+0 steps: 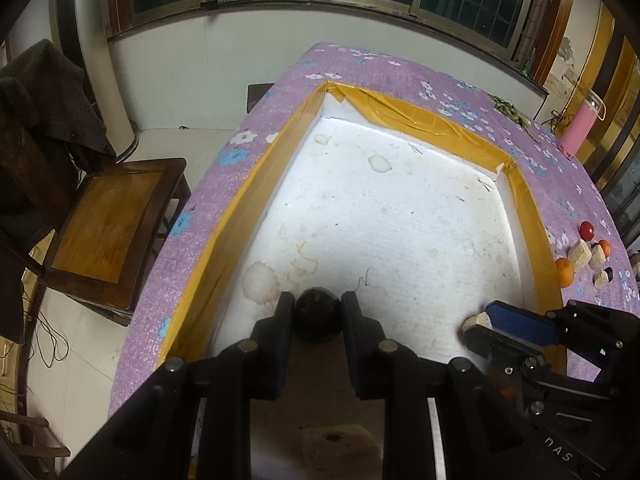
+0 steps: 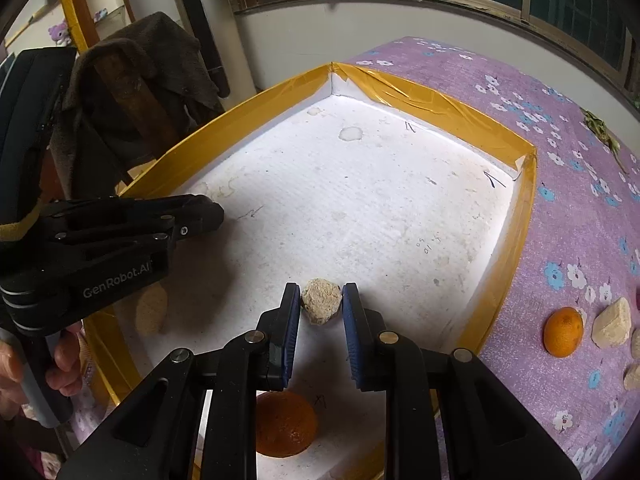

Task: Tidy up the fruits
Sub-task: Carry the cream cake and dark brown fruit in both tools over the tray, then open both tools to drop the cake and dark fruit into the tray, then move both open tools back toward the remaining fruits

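My left gripper (image 1: 317, 314) is shut on a dark round fruit (image 1: 317, 318) and holds it over the near part of a white foam tray with yellow taped rims (image 1: 224, 232). My right gripper (image 2: 321, 304) is shut on a beige rough lump (image 2: 321, 301) over the same tray (image 2: 520, 216). An orange (image 2: 286, 424) lies in the tray under the right gripper. A beige piece (image 2: 151, 312) lies in the tray near the left gripper's body (image 2: 100, 236). The right gripper (image 1: 476, 326) also shows in the left wrist view.
On the purple flowered cloth (image 2: 560, 208) right of the tray lie an orange (image 2: 563, 332), beige blocks (image 2: 612, 322), a red fruit (image 1: 587, 231) and a small orange fruit (image 1: 605, 247). A wooden chair (image 1: 108, 228) with a dark coat stands left. A pink bottle (image 1: 580, 126) stands far right.
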The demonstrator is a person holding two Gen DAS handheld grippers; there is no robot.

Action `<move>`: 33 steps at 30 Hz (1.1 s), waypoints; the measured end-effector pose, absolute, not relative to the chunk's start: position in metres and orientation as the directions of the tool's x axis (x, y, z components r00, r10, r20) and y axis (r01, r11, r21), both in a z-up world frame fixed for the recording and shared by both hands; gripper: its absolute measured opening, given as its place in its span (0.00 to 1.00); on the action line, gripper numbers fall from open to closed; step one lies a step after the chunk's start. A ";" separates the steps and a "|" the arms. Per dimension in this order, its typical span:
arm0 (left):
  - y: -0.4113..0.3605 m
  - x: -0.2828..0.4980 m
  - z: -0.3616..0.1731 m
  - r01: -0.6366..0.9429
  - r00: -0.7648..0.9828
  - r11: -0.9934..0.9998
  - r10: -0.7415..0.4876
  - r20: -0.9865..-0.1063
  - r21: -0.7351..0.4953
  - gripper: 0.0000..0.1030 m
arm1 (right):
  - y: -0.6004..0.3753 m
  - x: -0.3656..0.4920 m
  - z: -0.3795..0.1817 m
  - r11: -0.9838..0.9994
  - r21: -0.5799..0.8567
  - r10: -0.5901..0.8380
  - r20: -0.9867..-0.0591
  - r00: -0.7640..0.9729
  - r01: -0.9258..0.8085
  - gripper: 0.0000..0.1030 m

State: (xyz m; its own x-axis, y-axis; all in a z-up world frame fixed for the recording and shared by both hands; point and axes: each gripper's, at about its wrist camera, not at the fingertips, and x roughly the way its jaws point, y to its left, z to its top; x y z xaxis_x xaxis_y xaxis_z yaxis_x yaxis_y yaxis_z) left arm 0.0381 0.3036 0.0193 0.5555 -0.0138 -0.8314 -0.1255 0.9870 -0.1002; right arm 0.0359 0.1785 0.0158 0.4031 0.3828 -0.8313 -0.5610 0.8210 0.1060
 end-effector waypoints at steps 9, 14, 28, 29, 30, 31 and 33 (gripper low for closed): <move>0.303 0.028 0.023 -0.145 0.565 0.982 -0.015 -0.825 -0.117 0.28 | 0.166 0.026 0.023 0.829 0.097 0.375 -0.827 0.418 -0.551 0.24; 0.298 0.017 0.032 -0.182 0.589 0.976 0.011 -0.808 -0.119 0.53 | 0.151 0.012 0.037 0.831 0.083 0.378 -0.810 0.448 -0.550 0.28; 0.237 0.003 0.065 -0.181 0.665 0.980 0.059 -0.745 -0.085 0.75 | 0.069 -0.020 0.058 0.895 0.072 0.324 -0.783 0.531 -0.441 0.43; 0.230 0.004 0.066 -0.171 0.667 0.982 0.054 -0.743 -0.082 0.75 | 0.060 -0.021 0.059 0.903 0.071 0.315 -0.780 0.541 -0.424 0.47; 0.223 0.004 0.067 -0.164 0.668 0.983 0.052 -0.742 -0.078 0.75 | 0.051 -0.023 0.060 0.910 0.069 0.307 -0.777 0.550 -0.409 0.49; 0.216 0.005 0.068 -0.154 0.669 0.985 0.048 -0.742 -0.074 0.76 | 0.044 -0.024 0.061 0.916 0.067 0.299 -0.773 0.560 -0.396 0.53; 0.201 0.007 0.069 -0.136 0.668 0.988 0.038 -0.743 -0.072 0.77 | 0.024 -0.027 0.063 0.928 0.066 0.282 -0.766 0.577 -0.366 0.56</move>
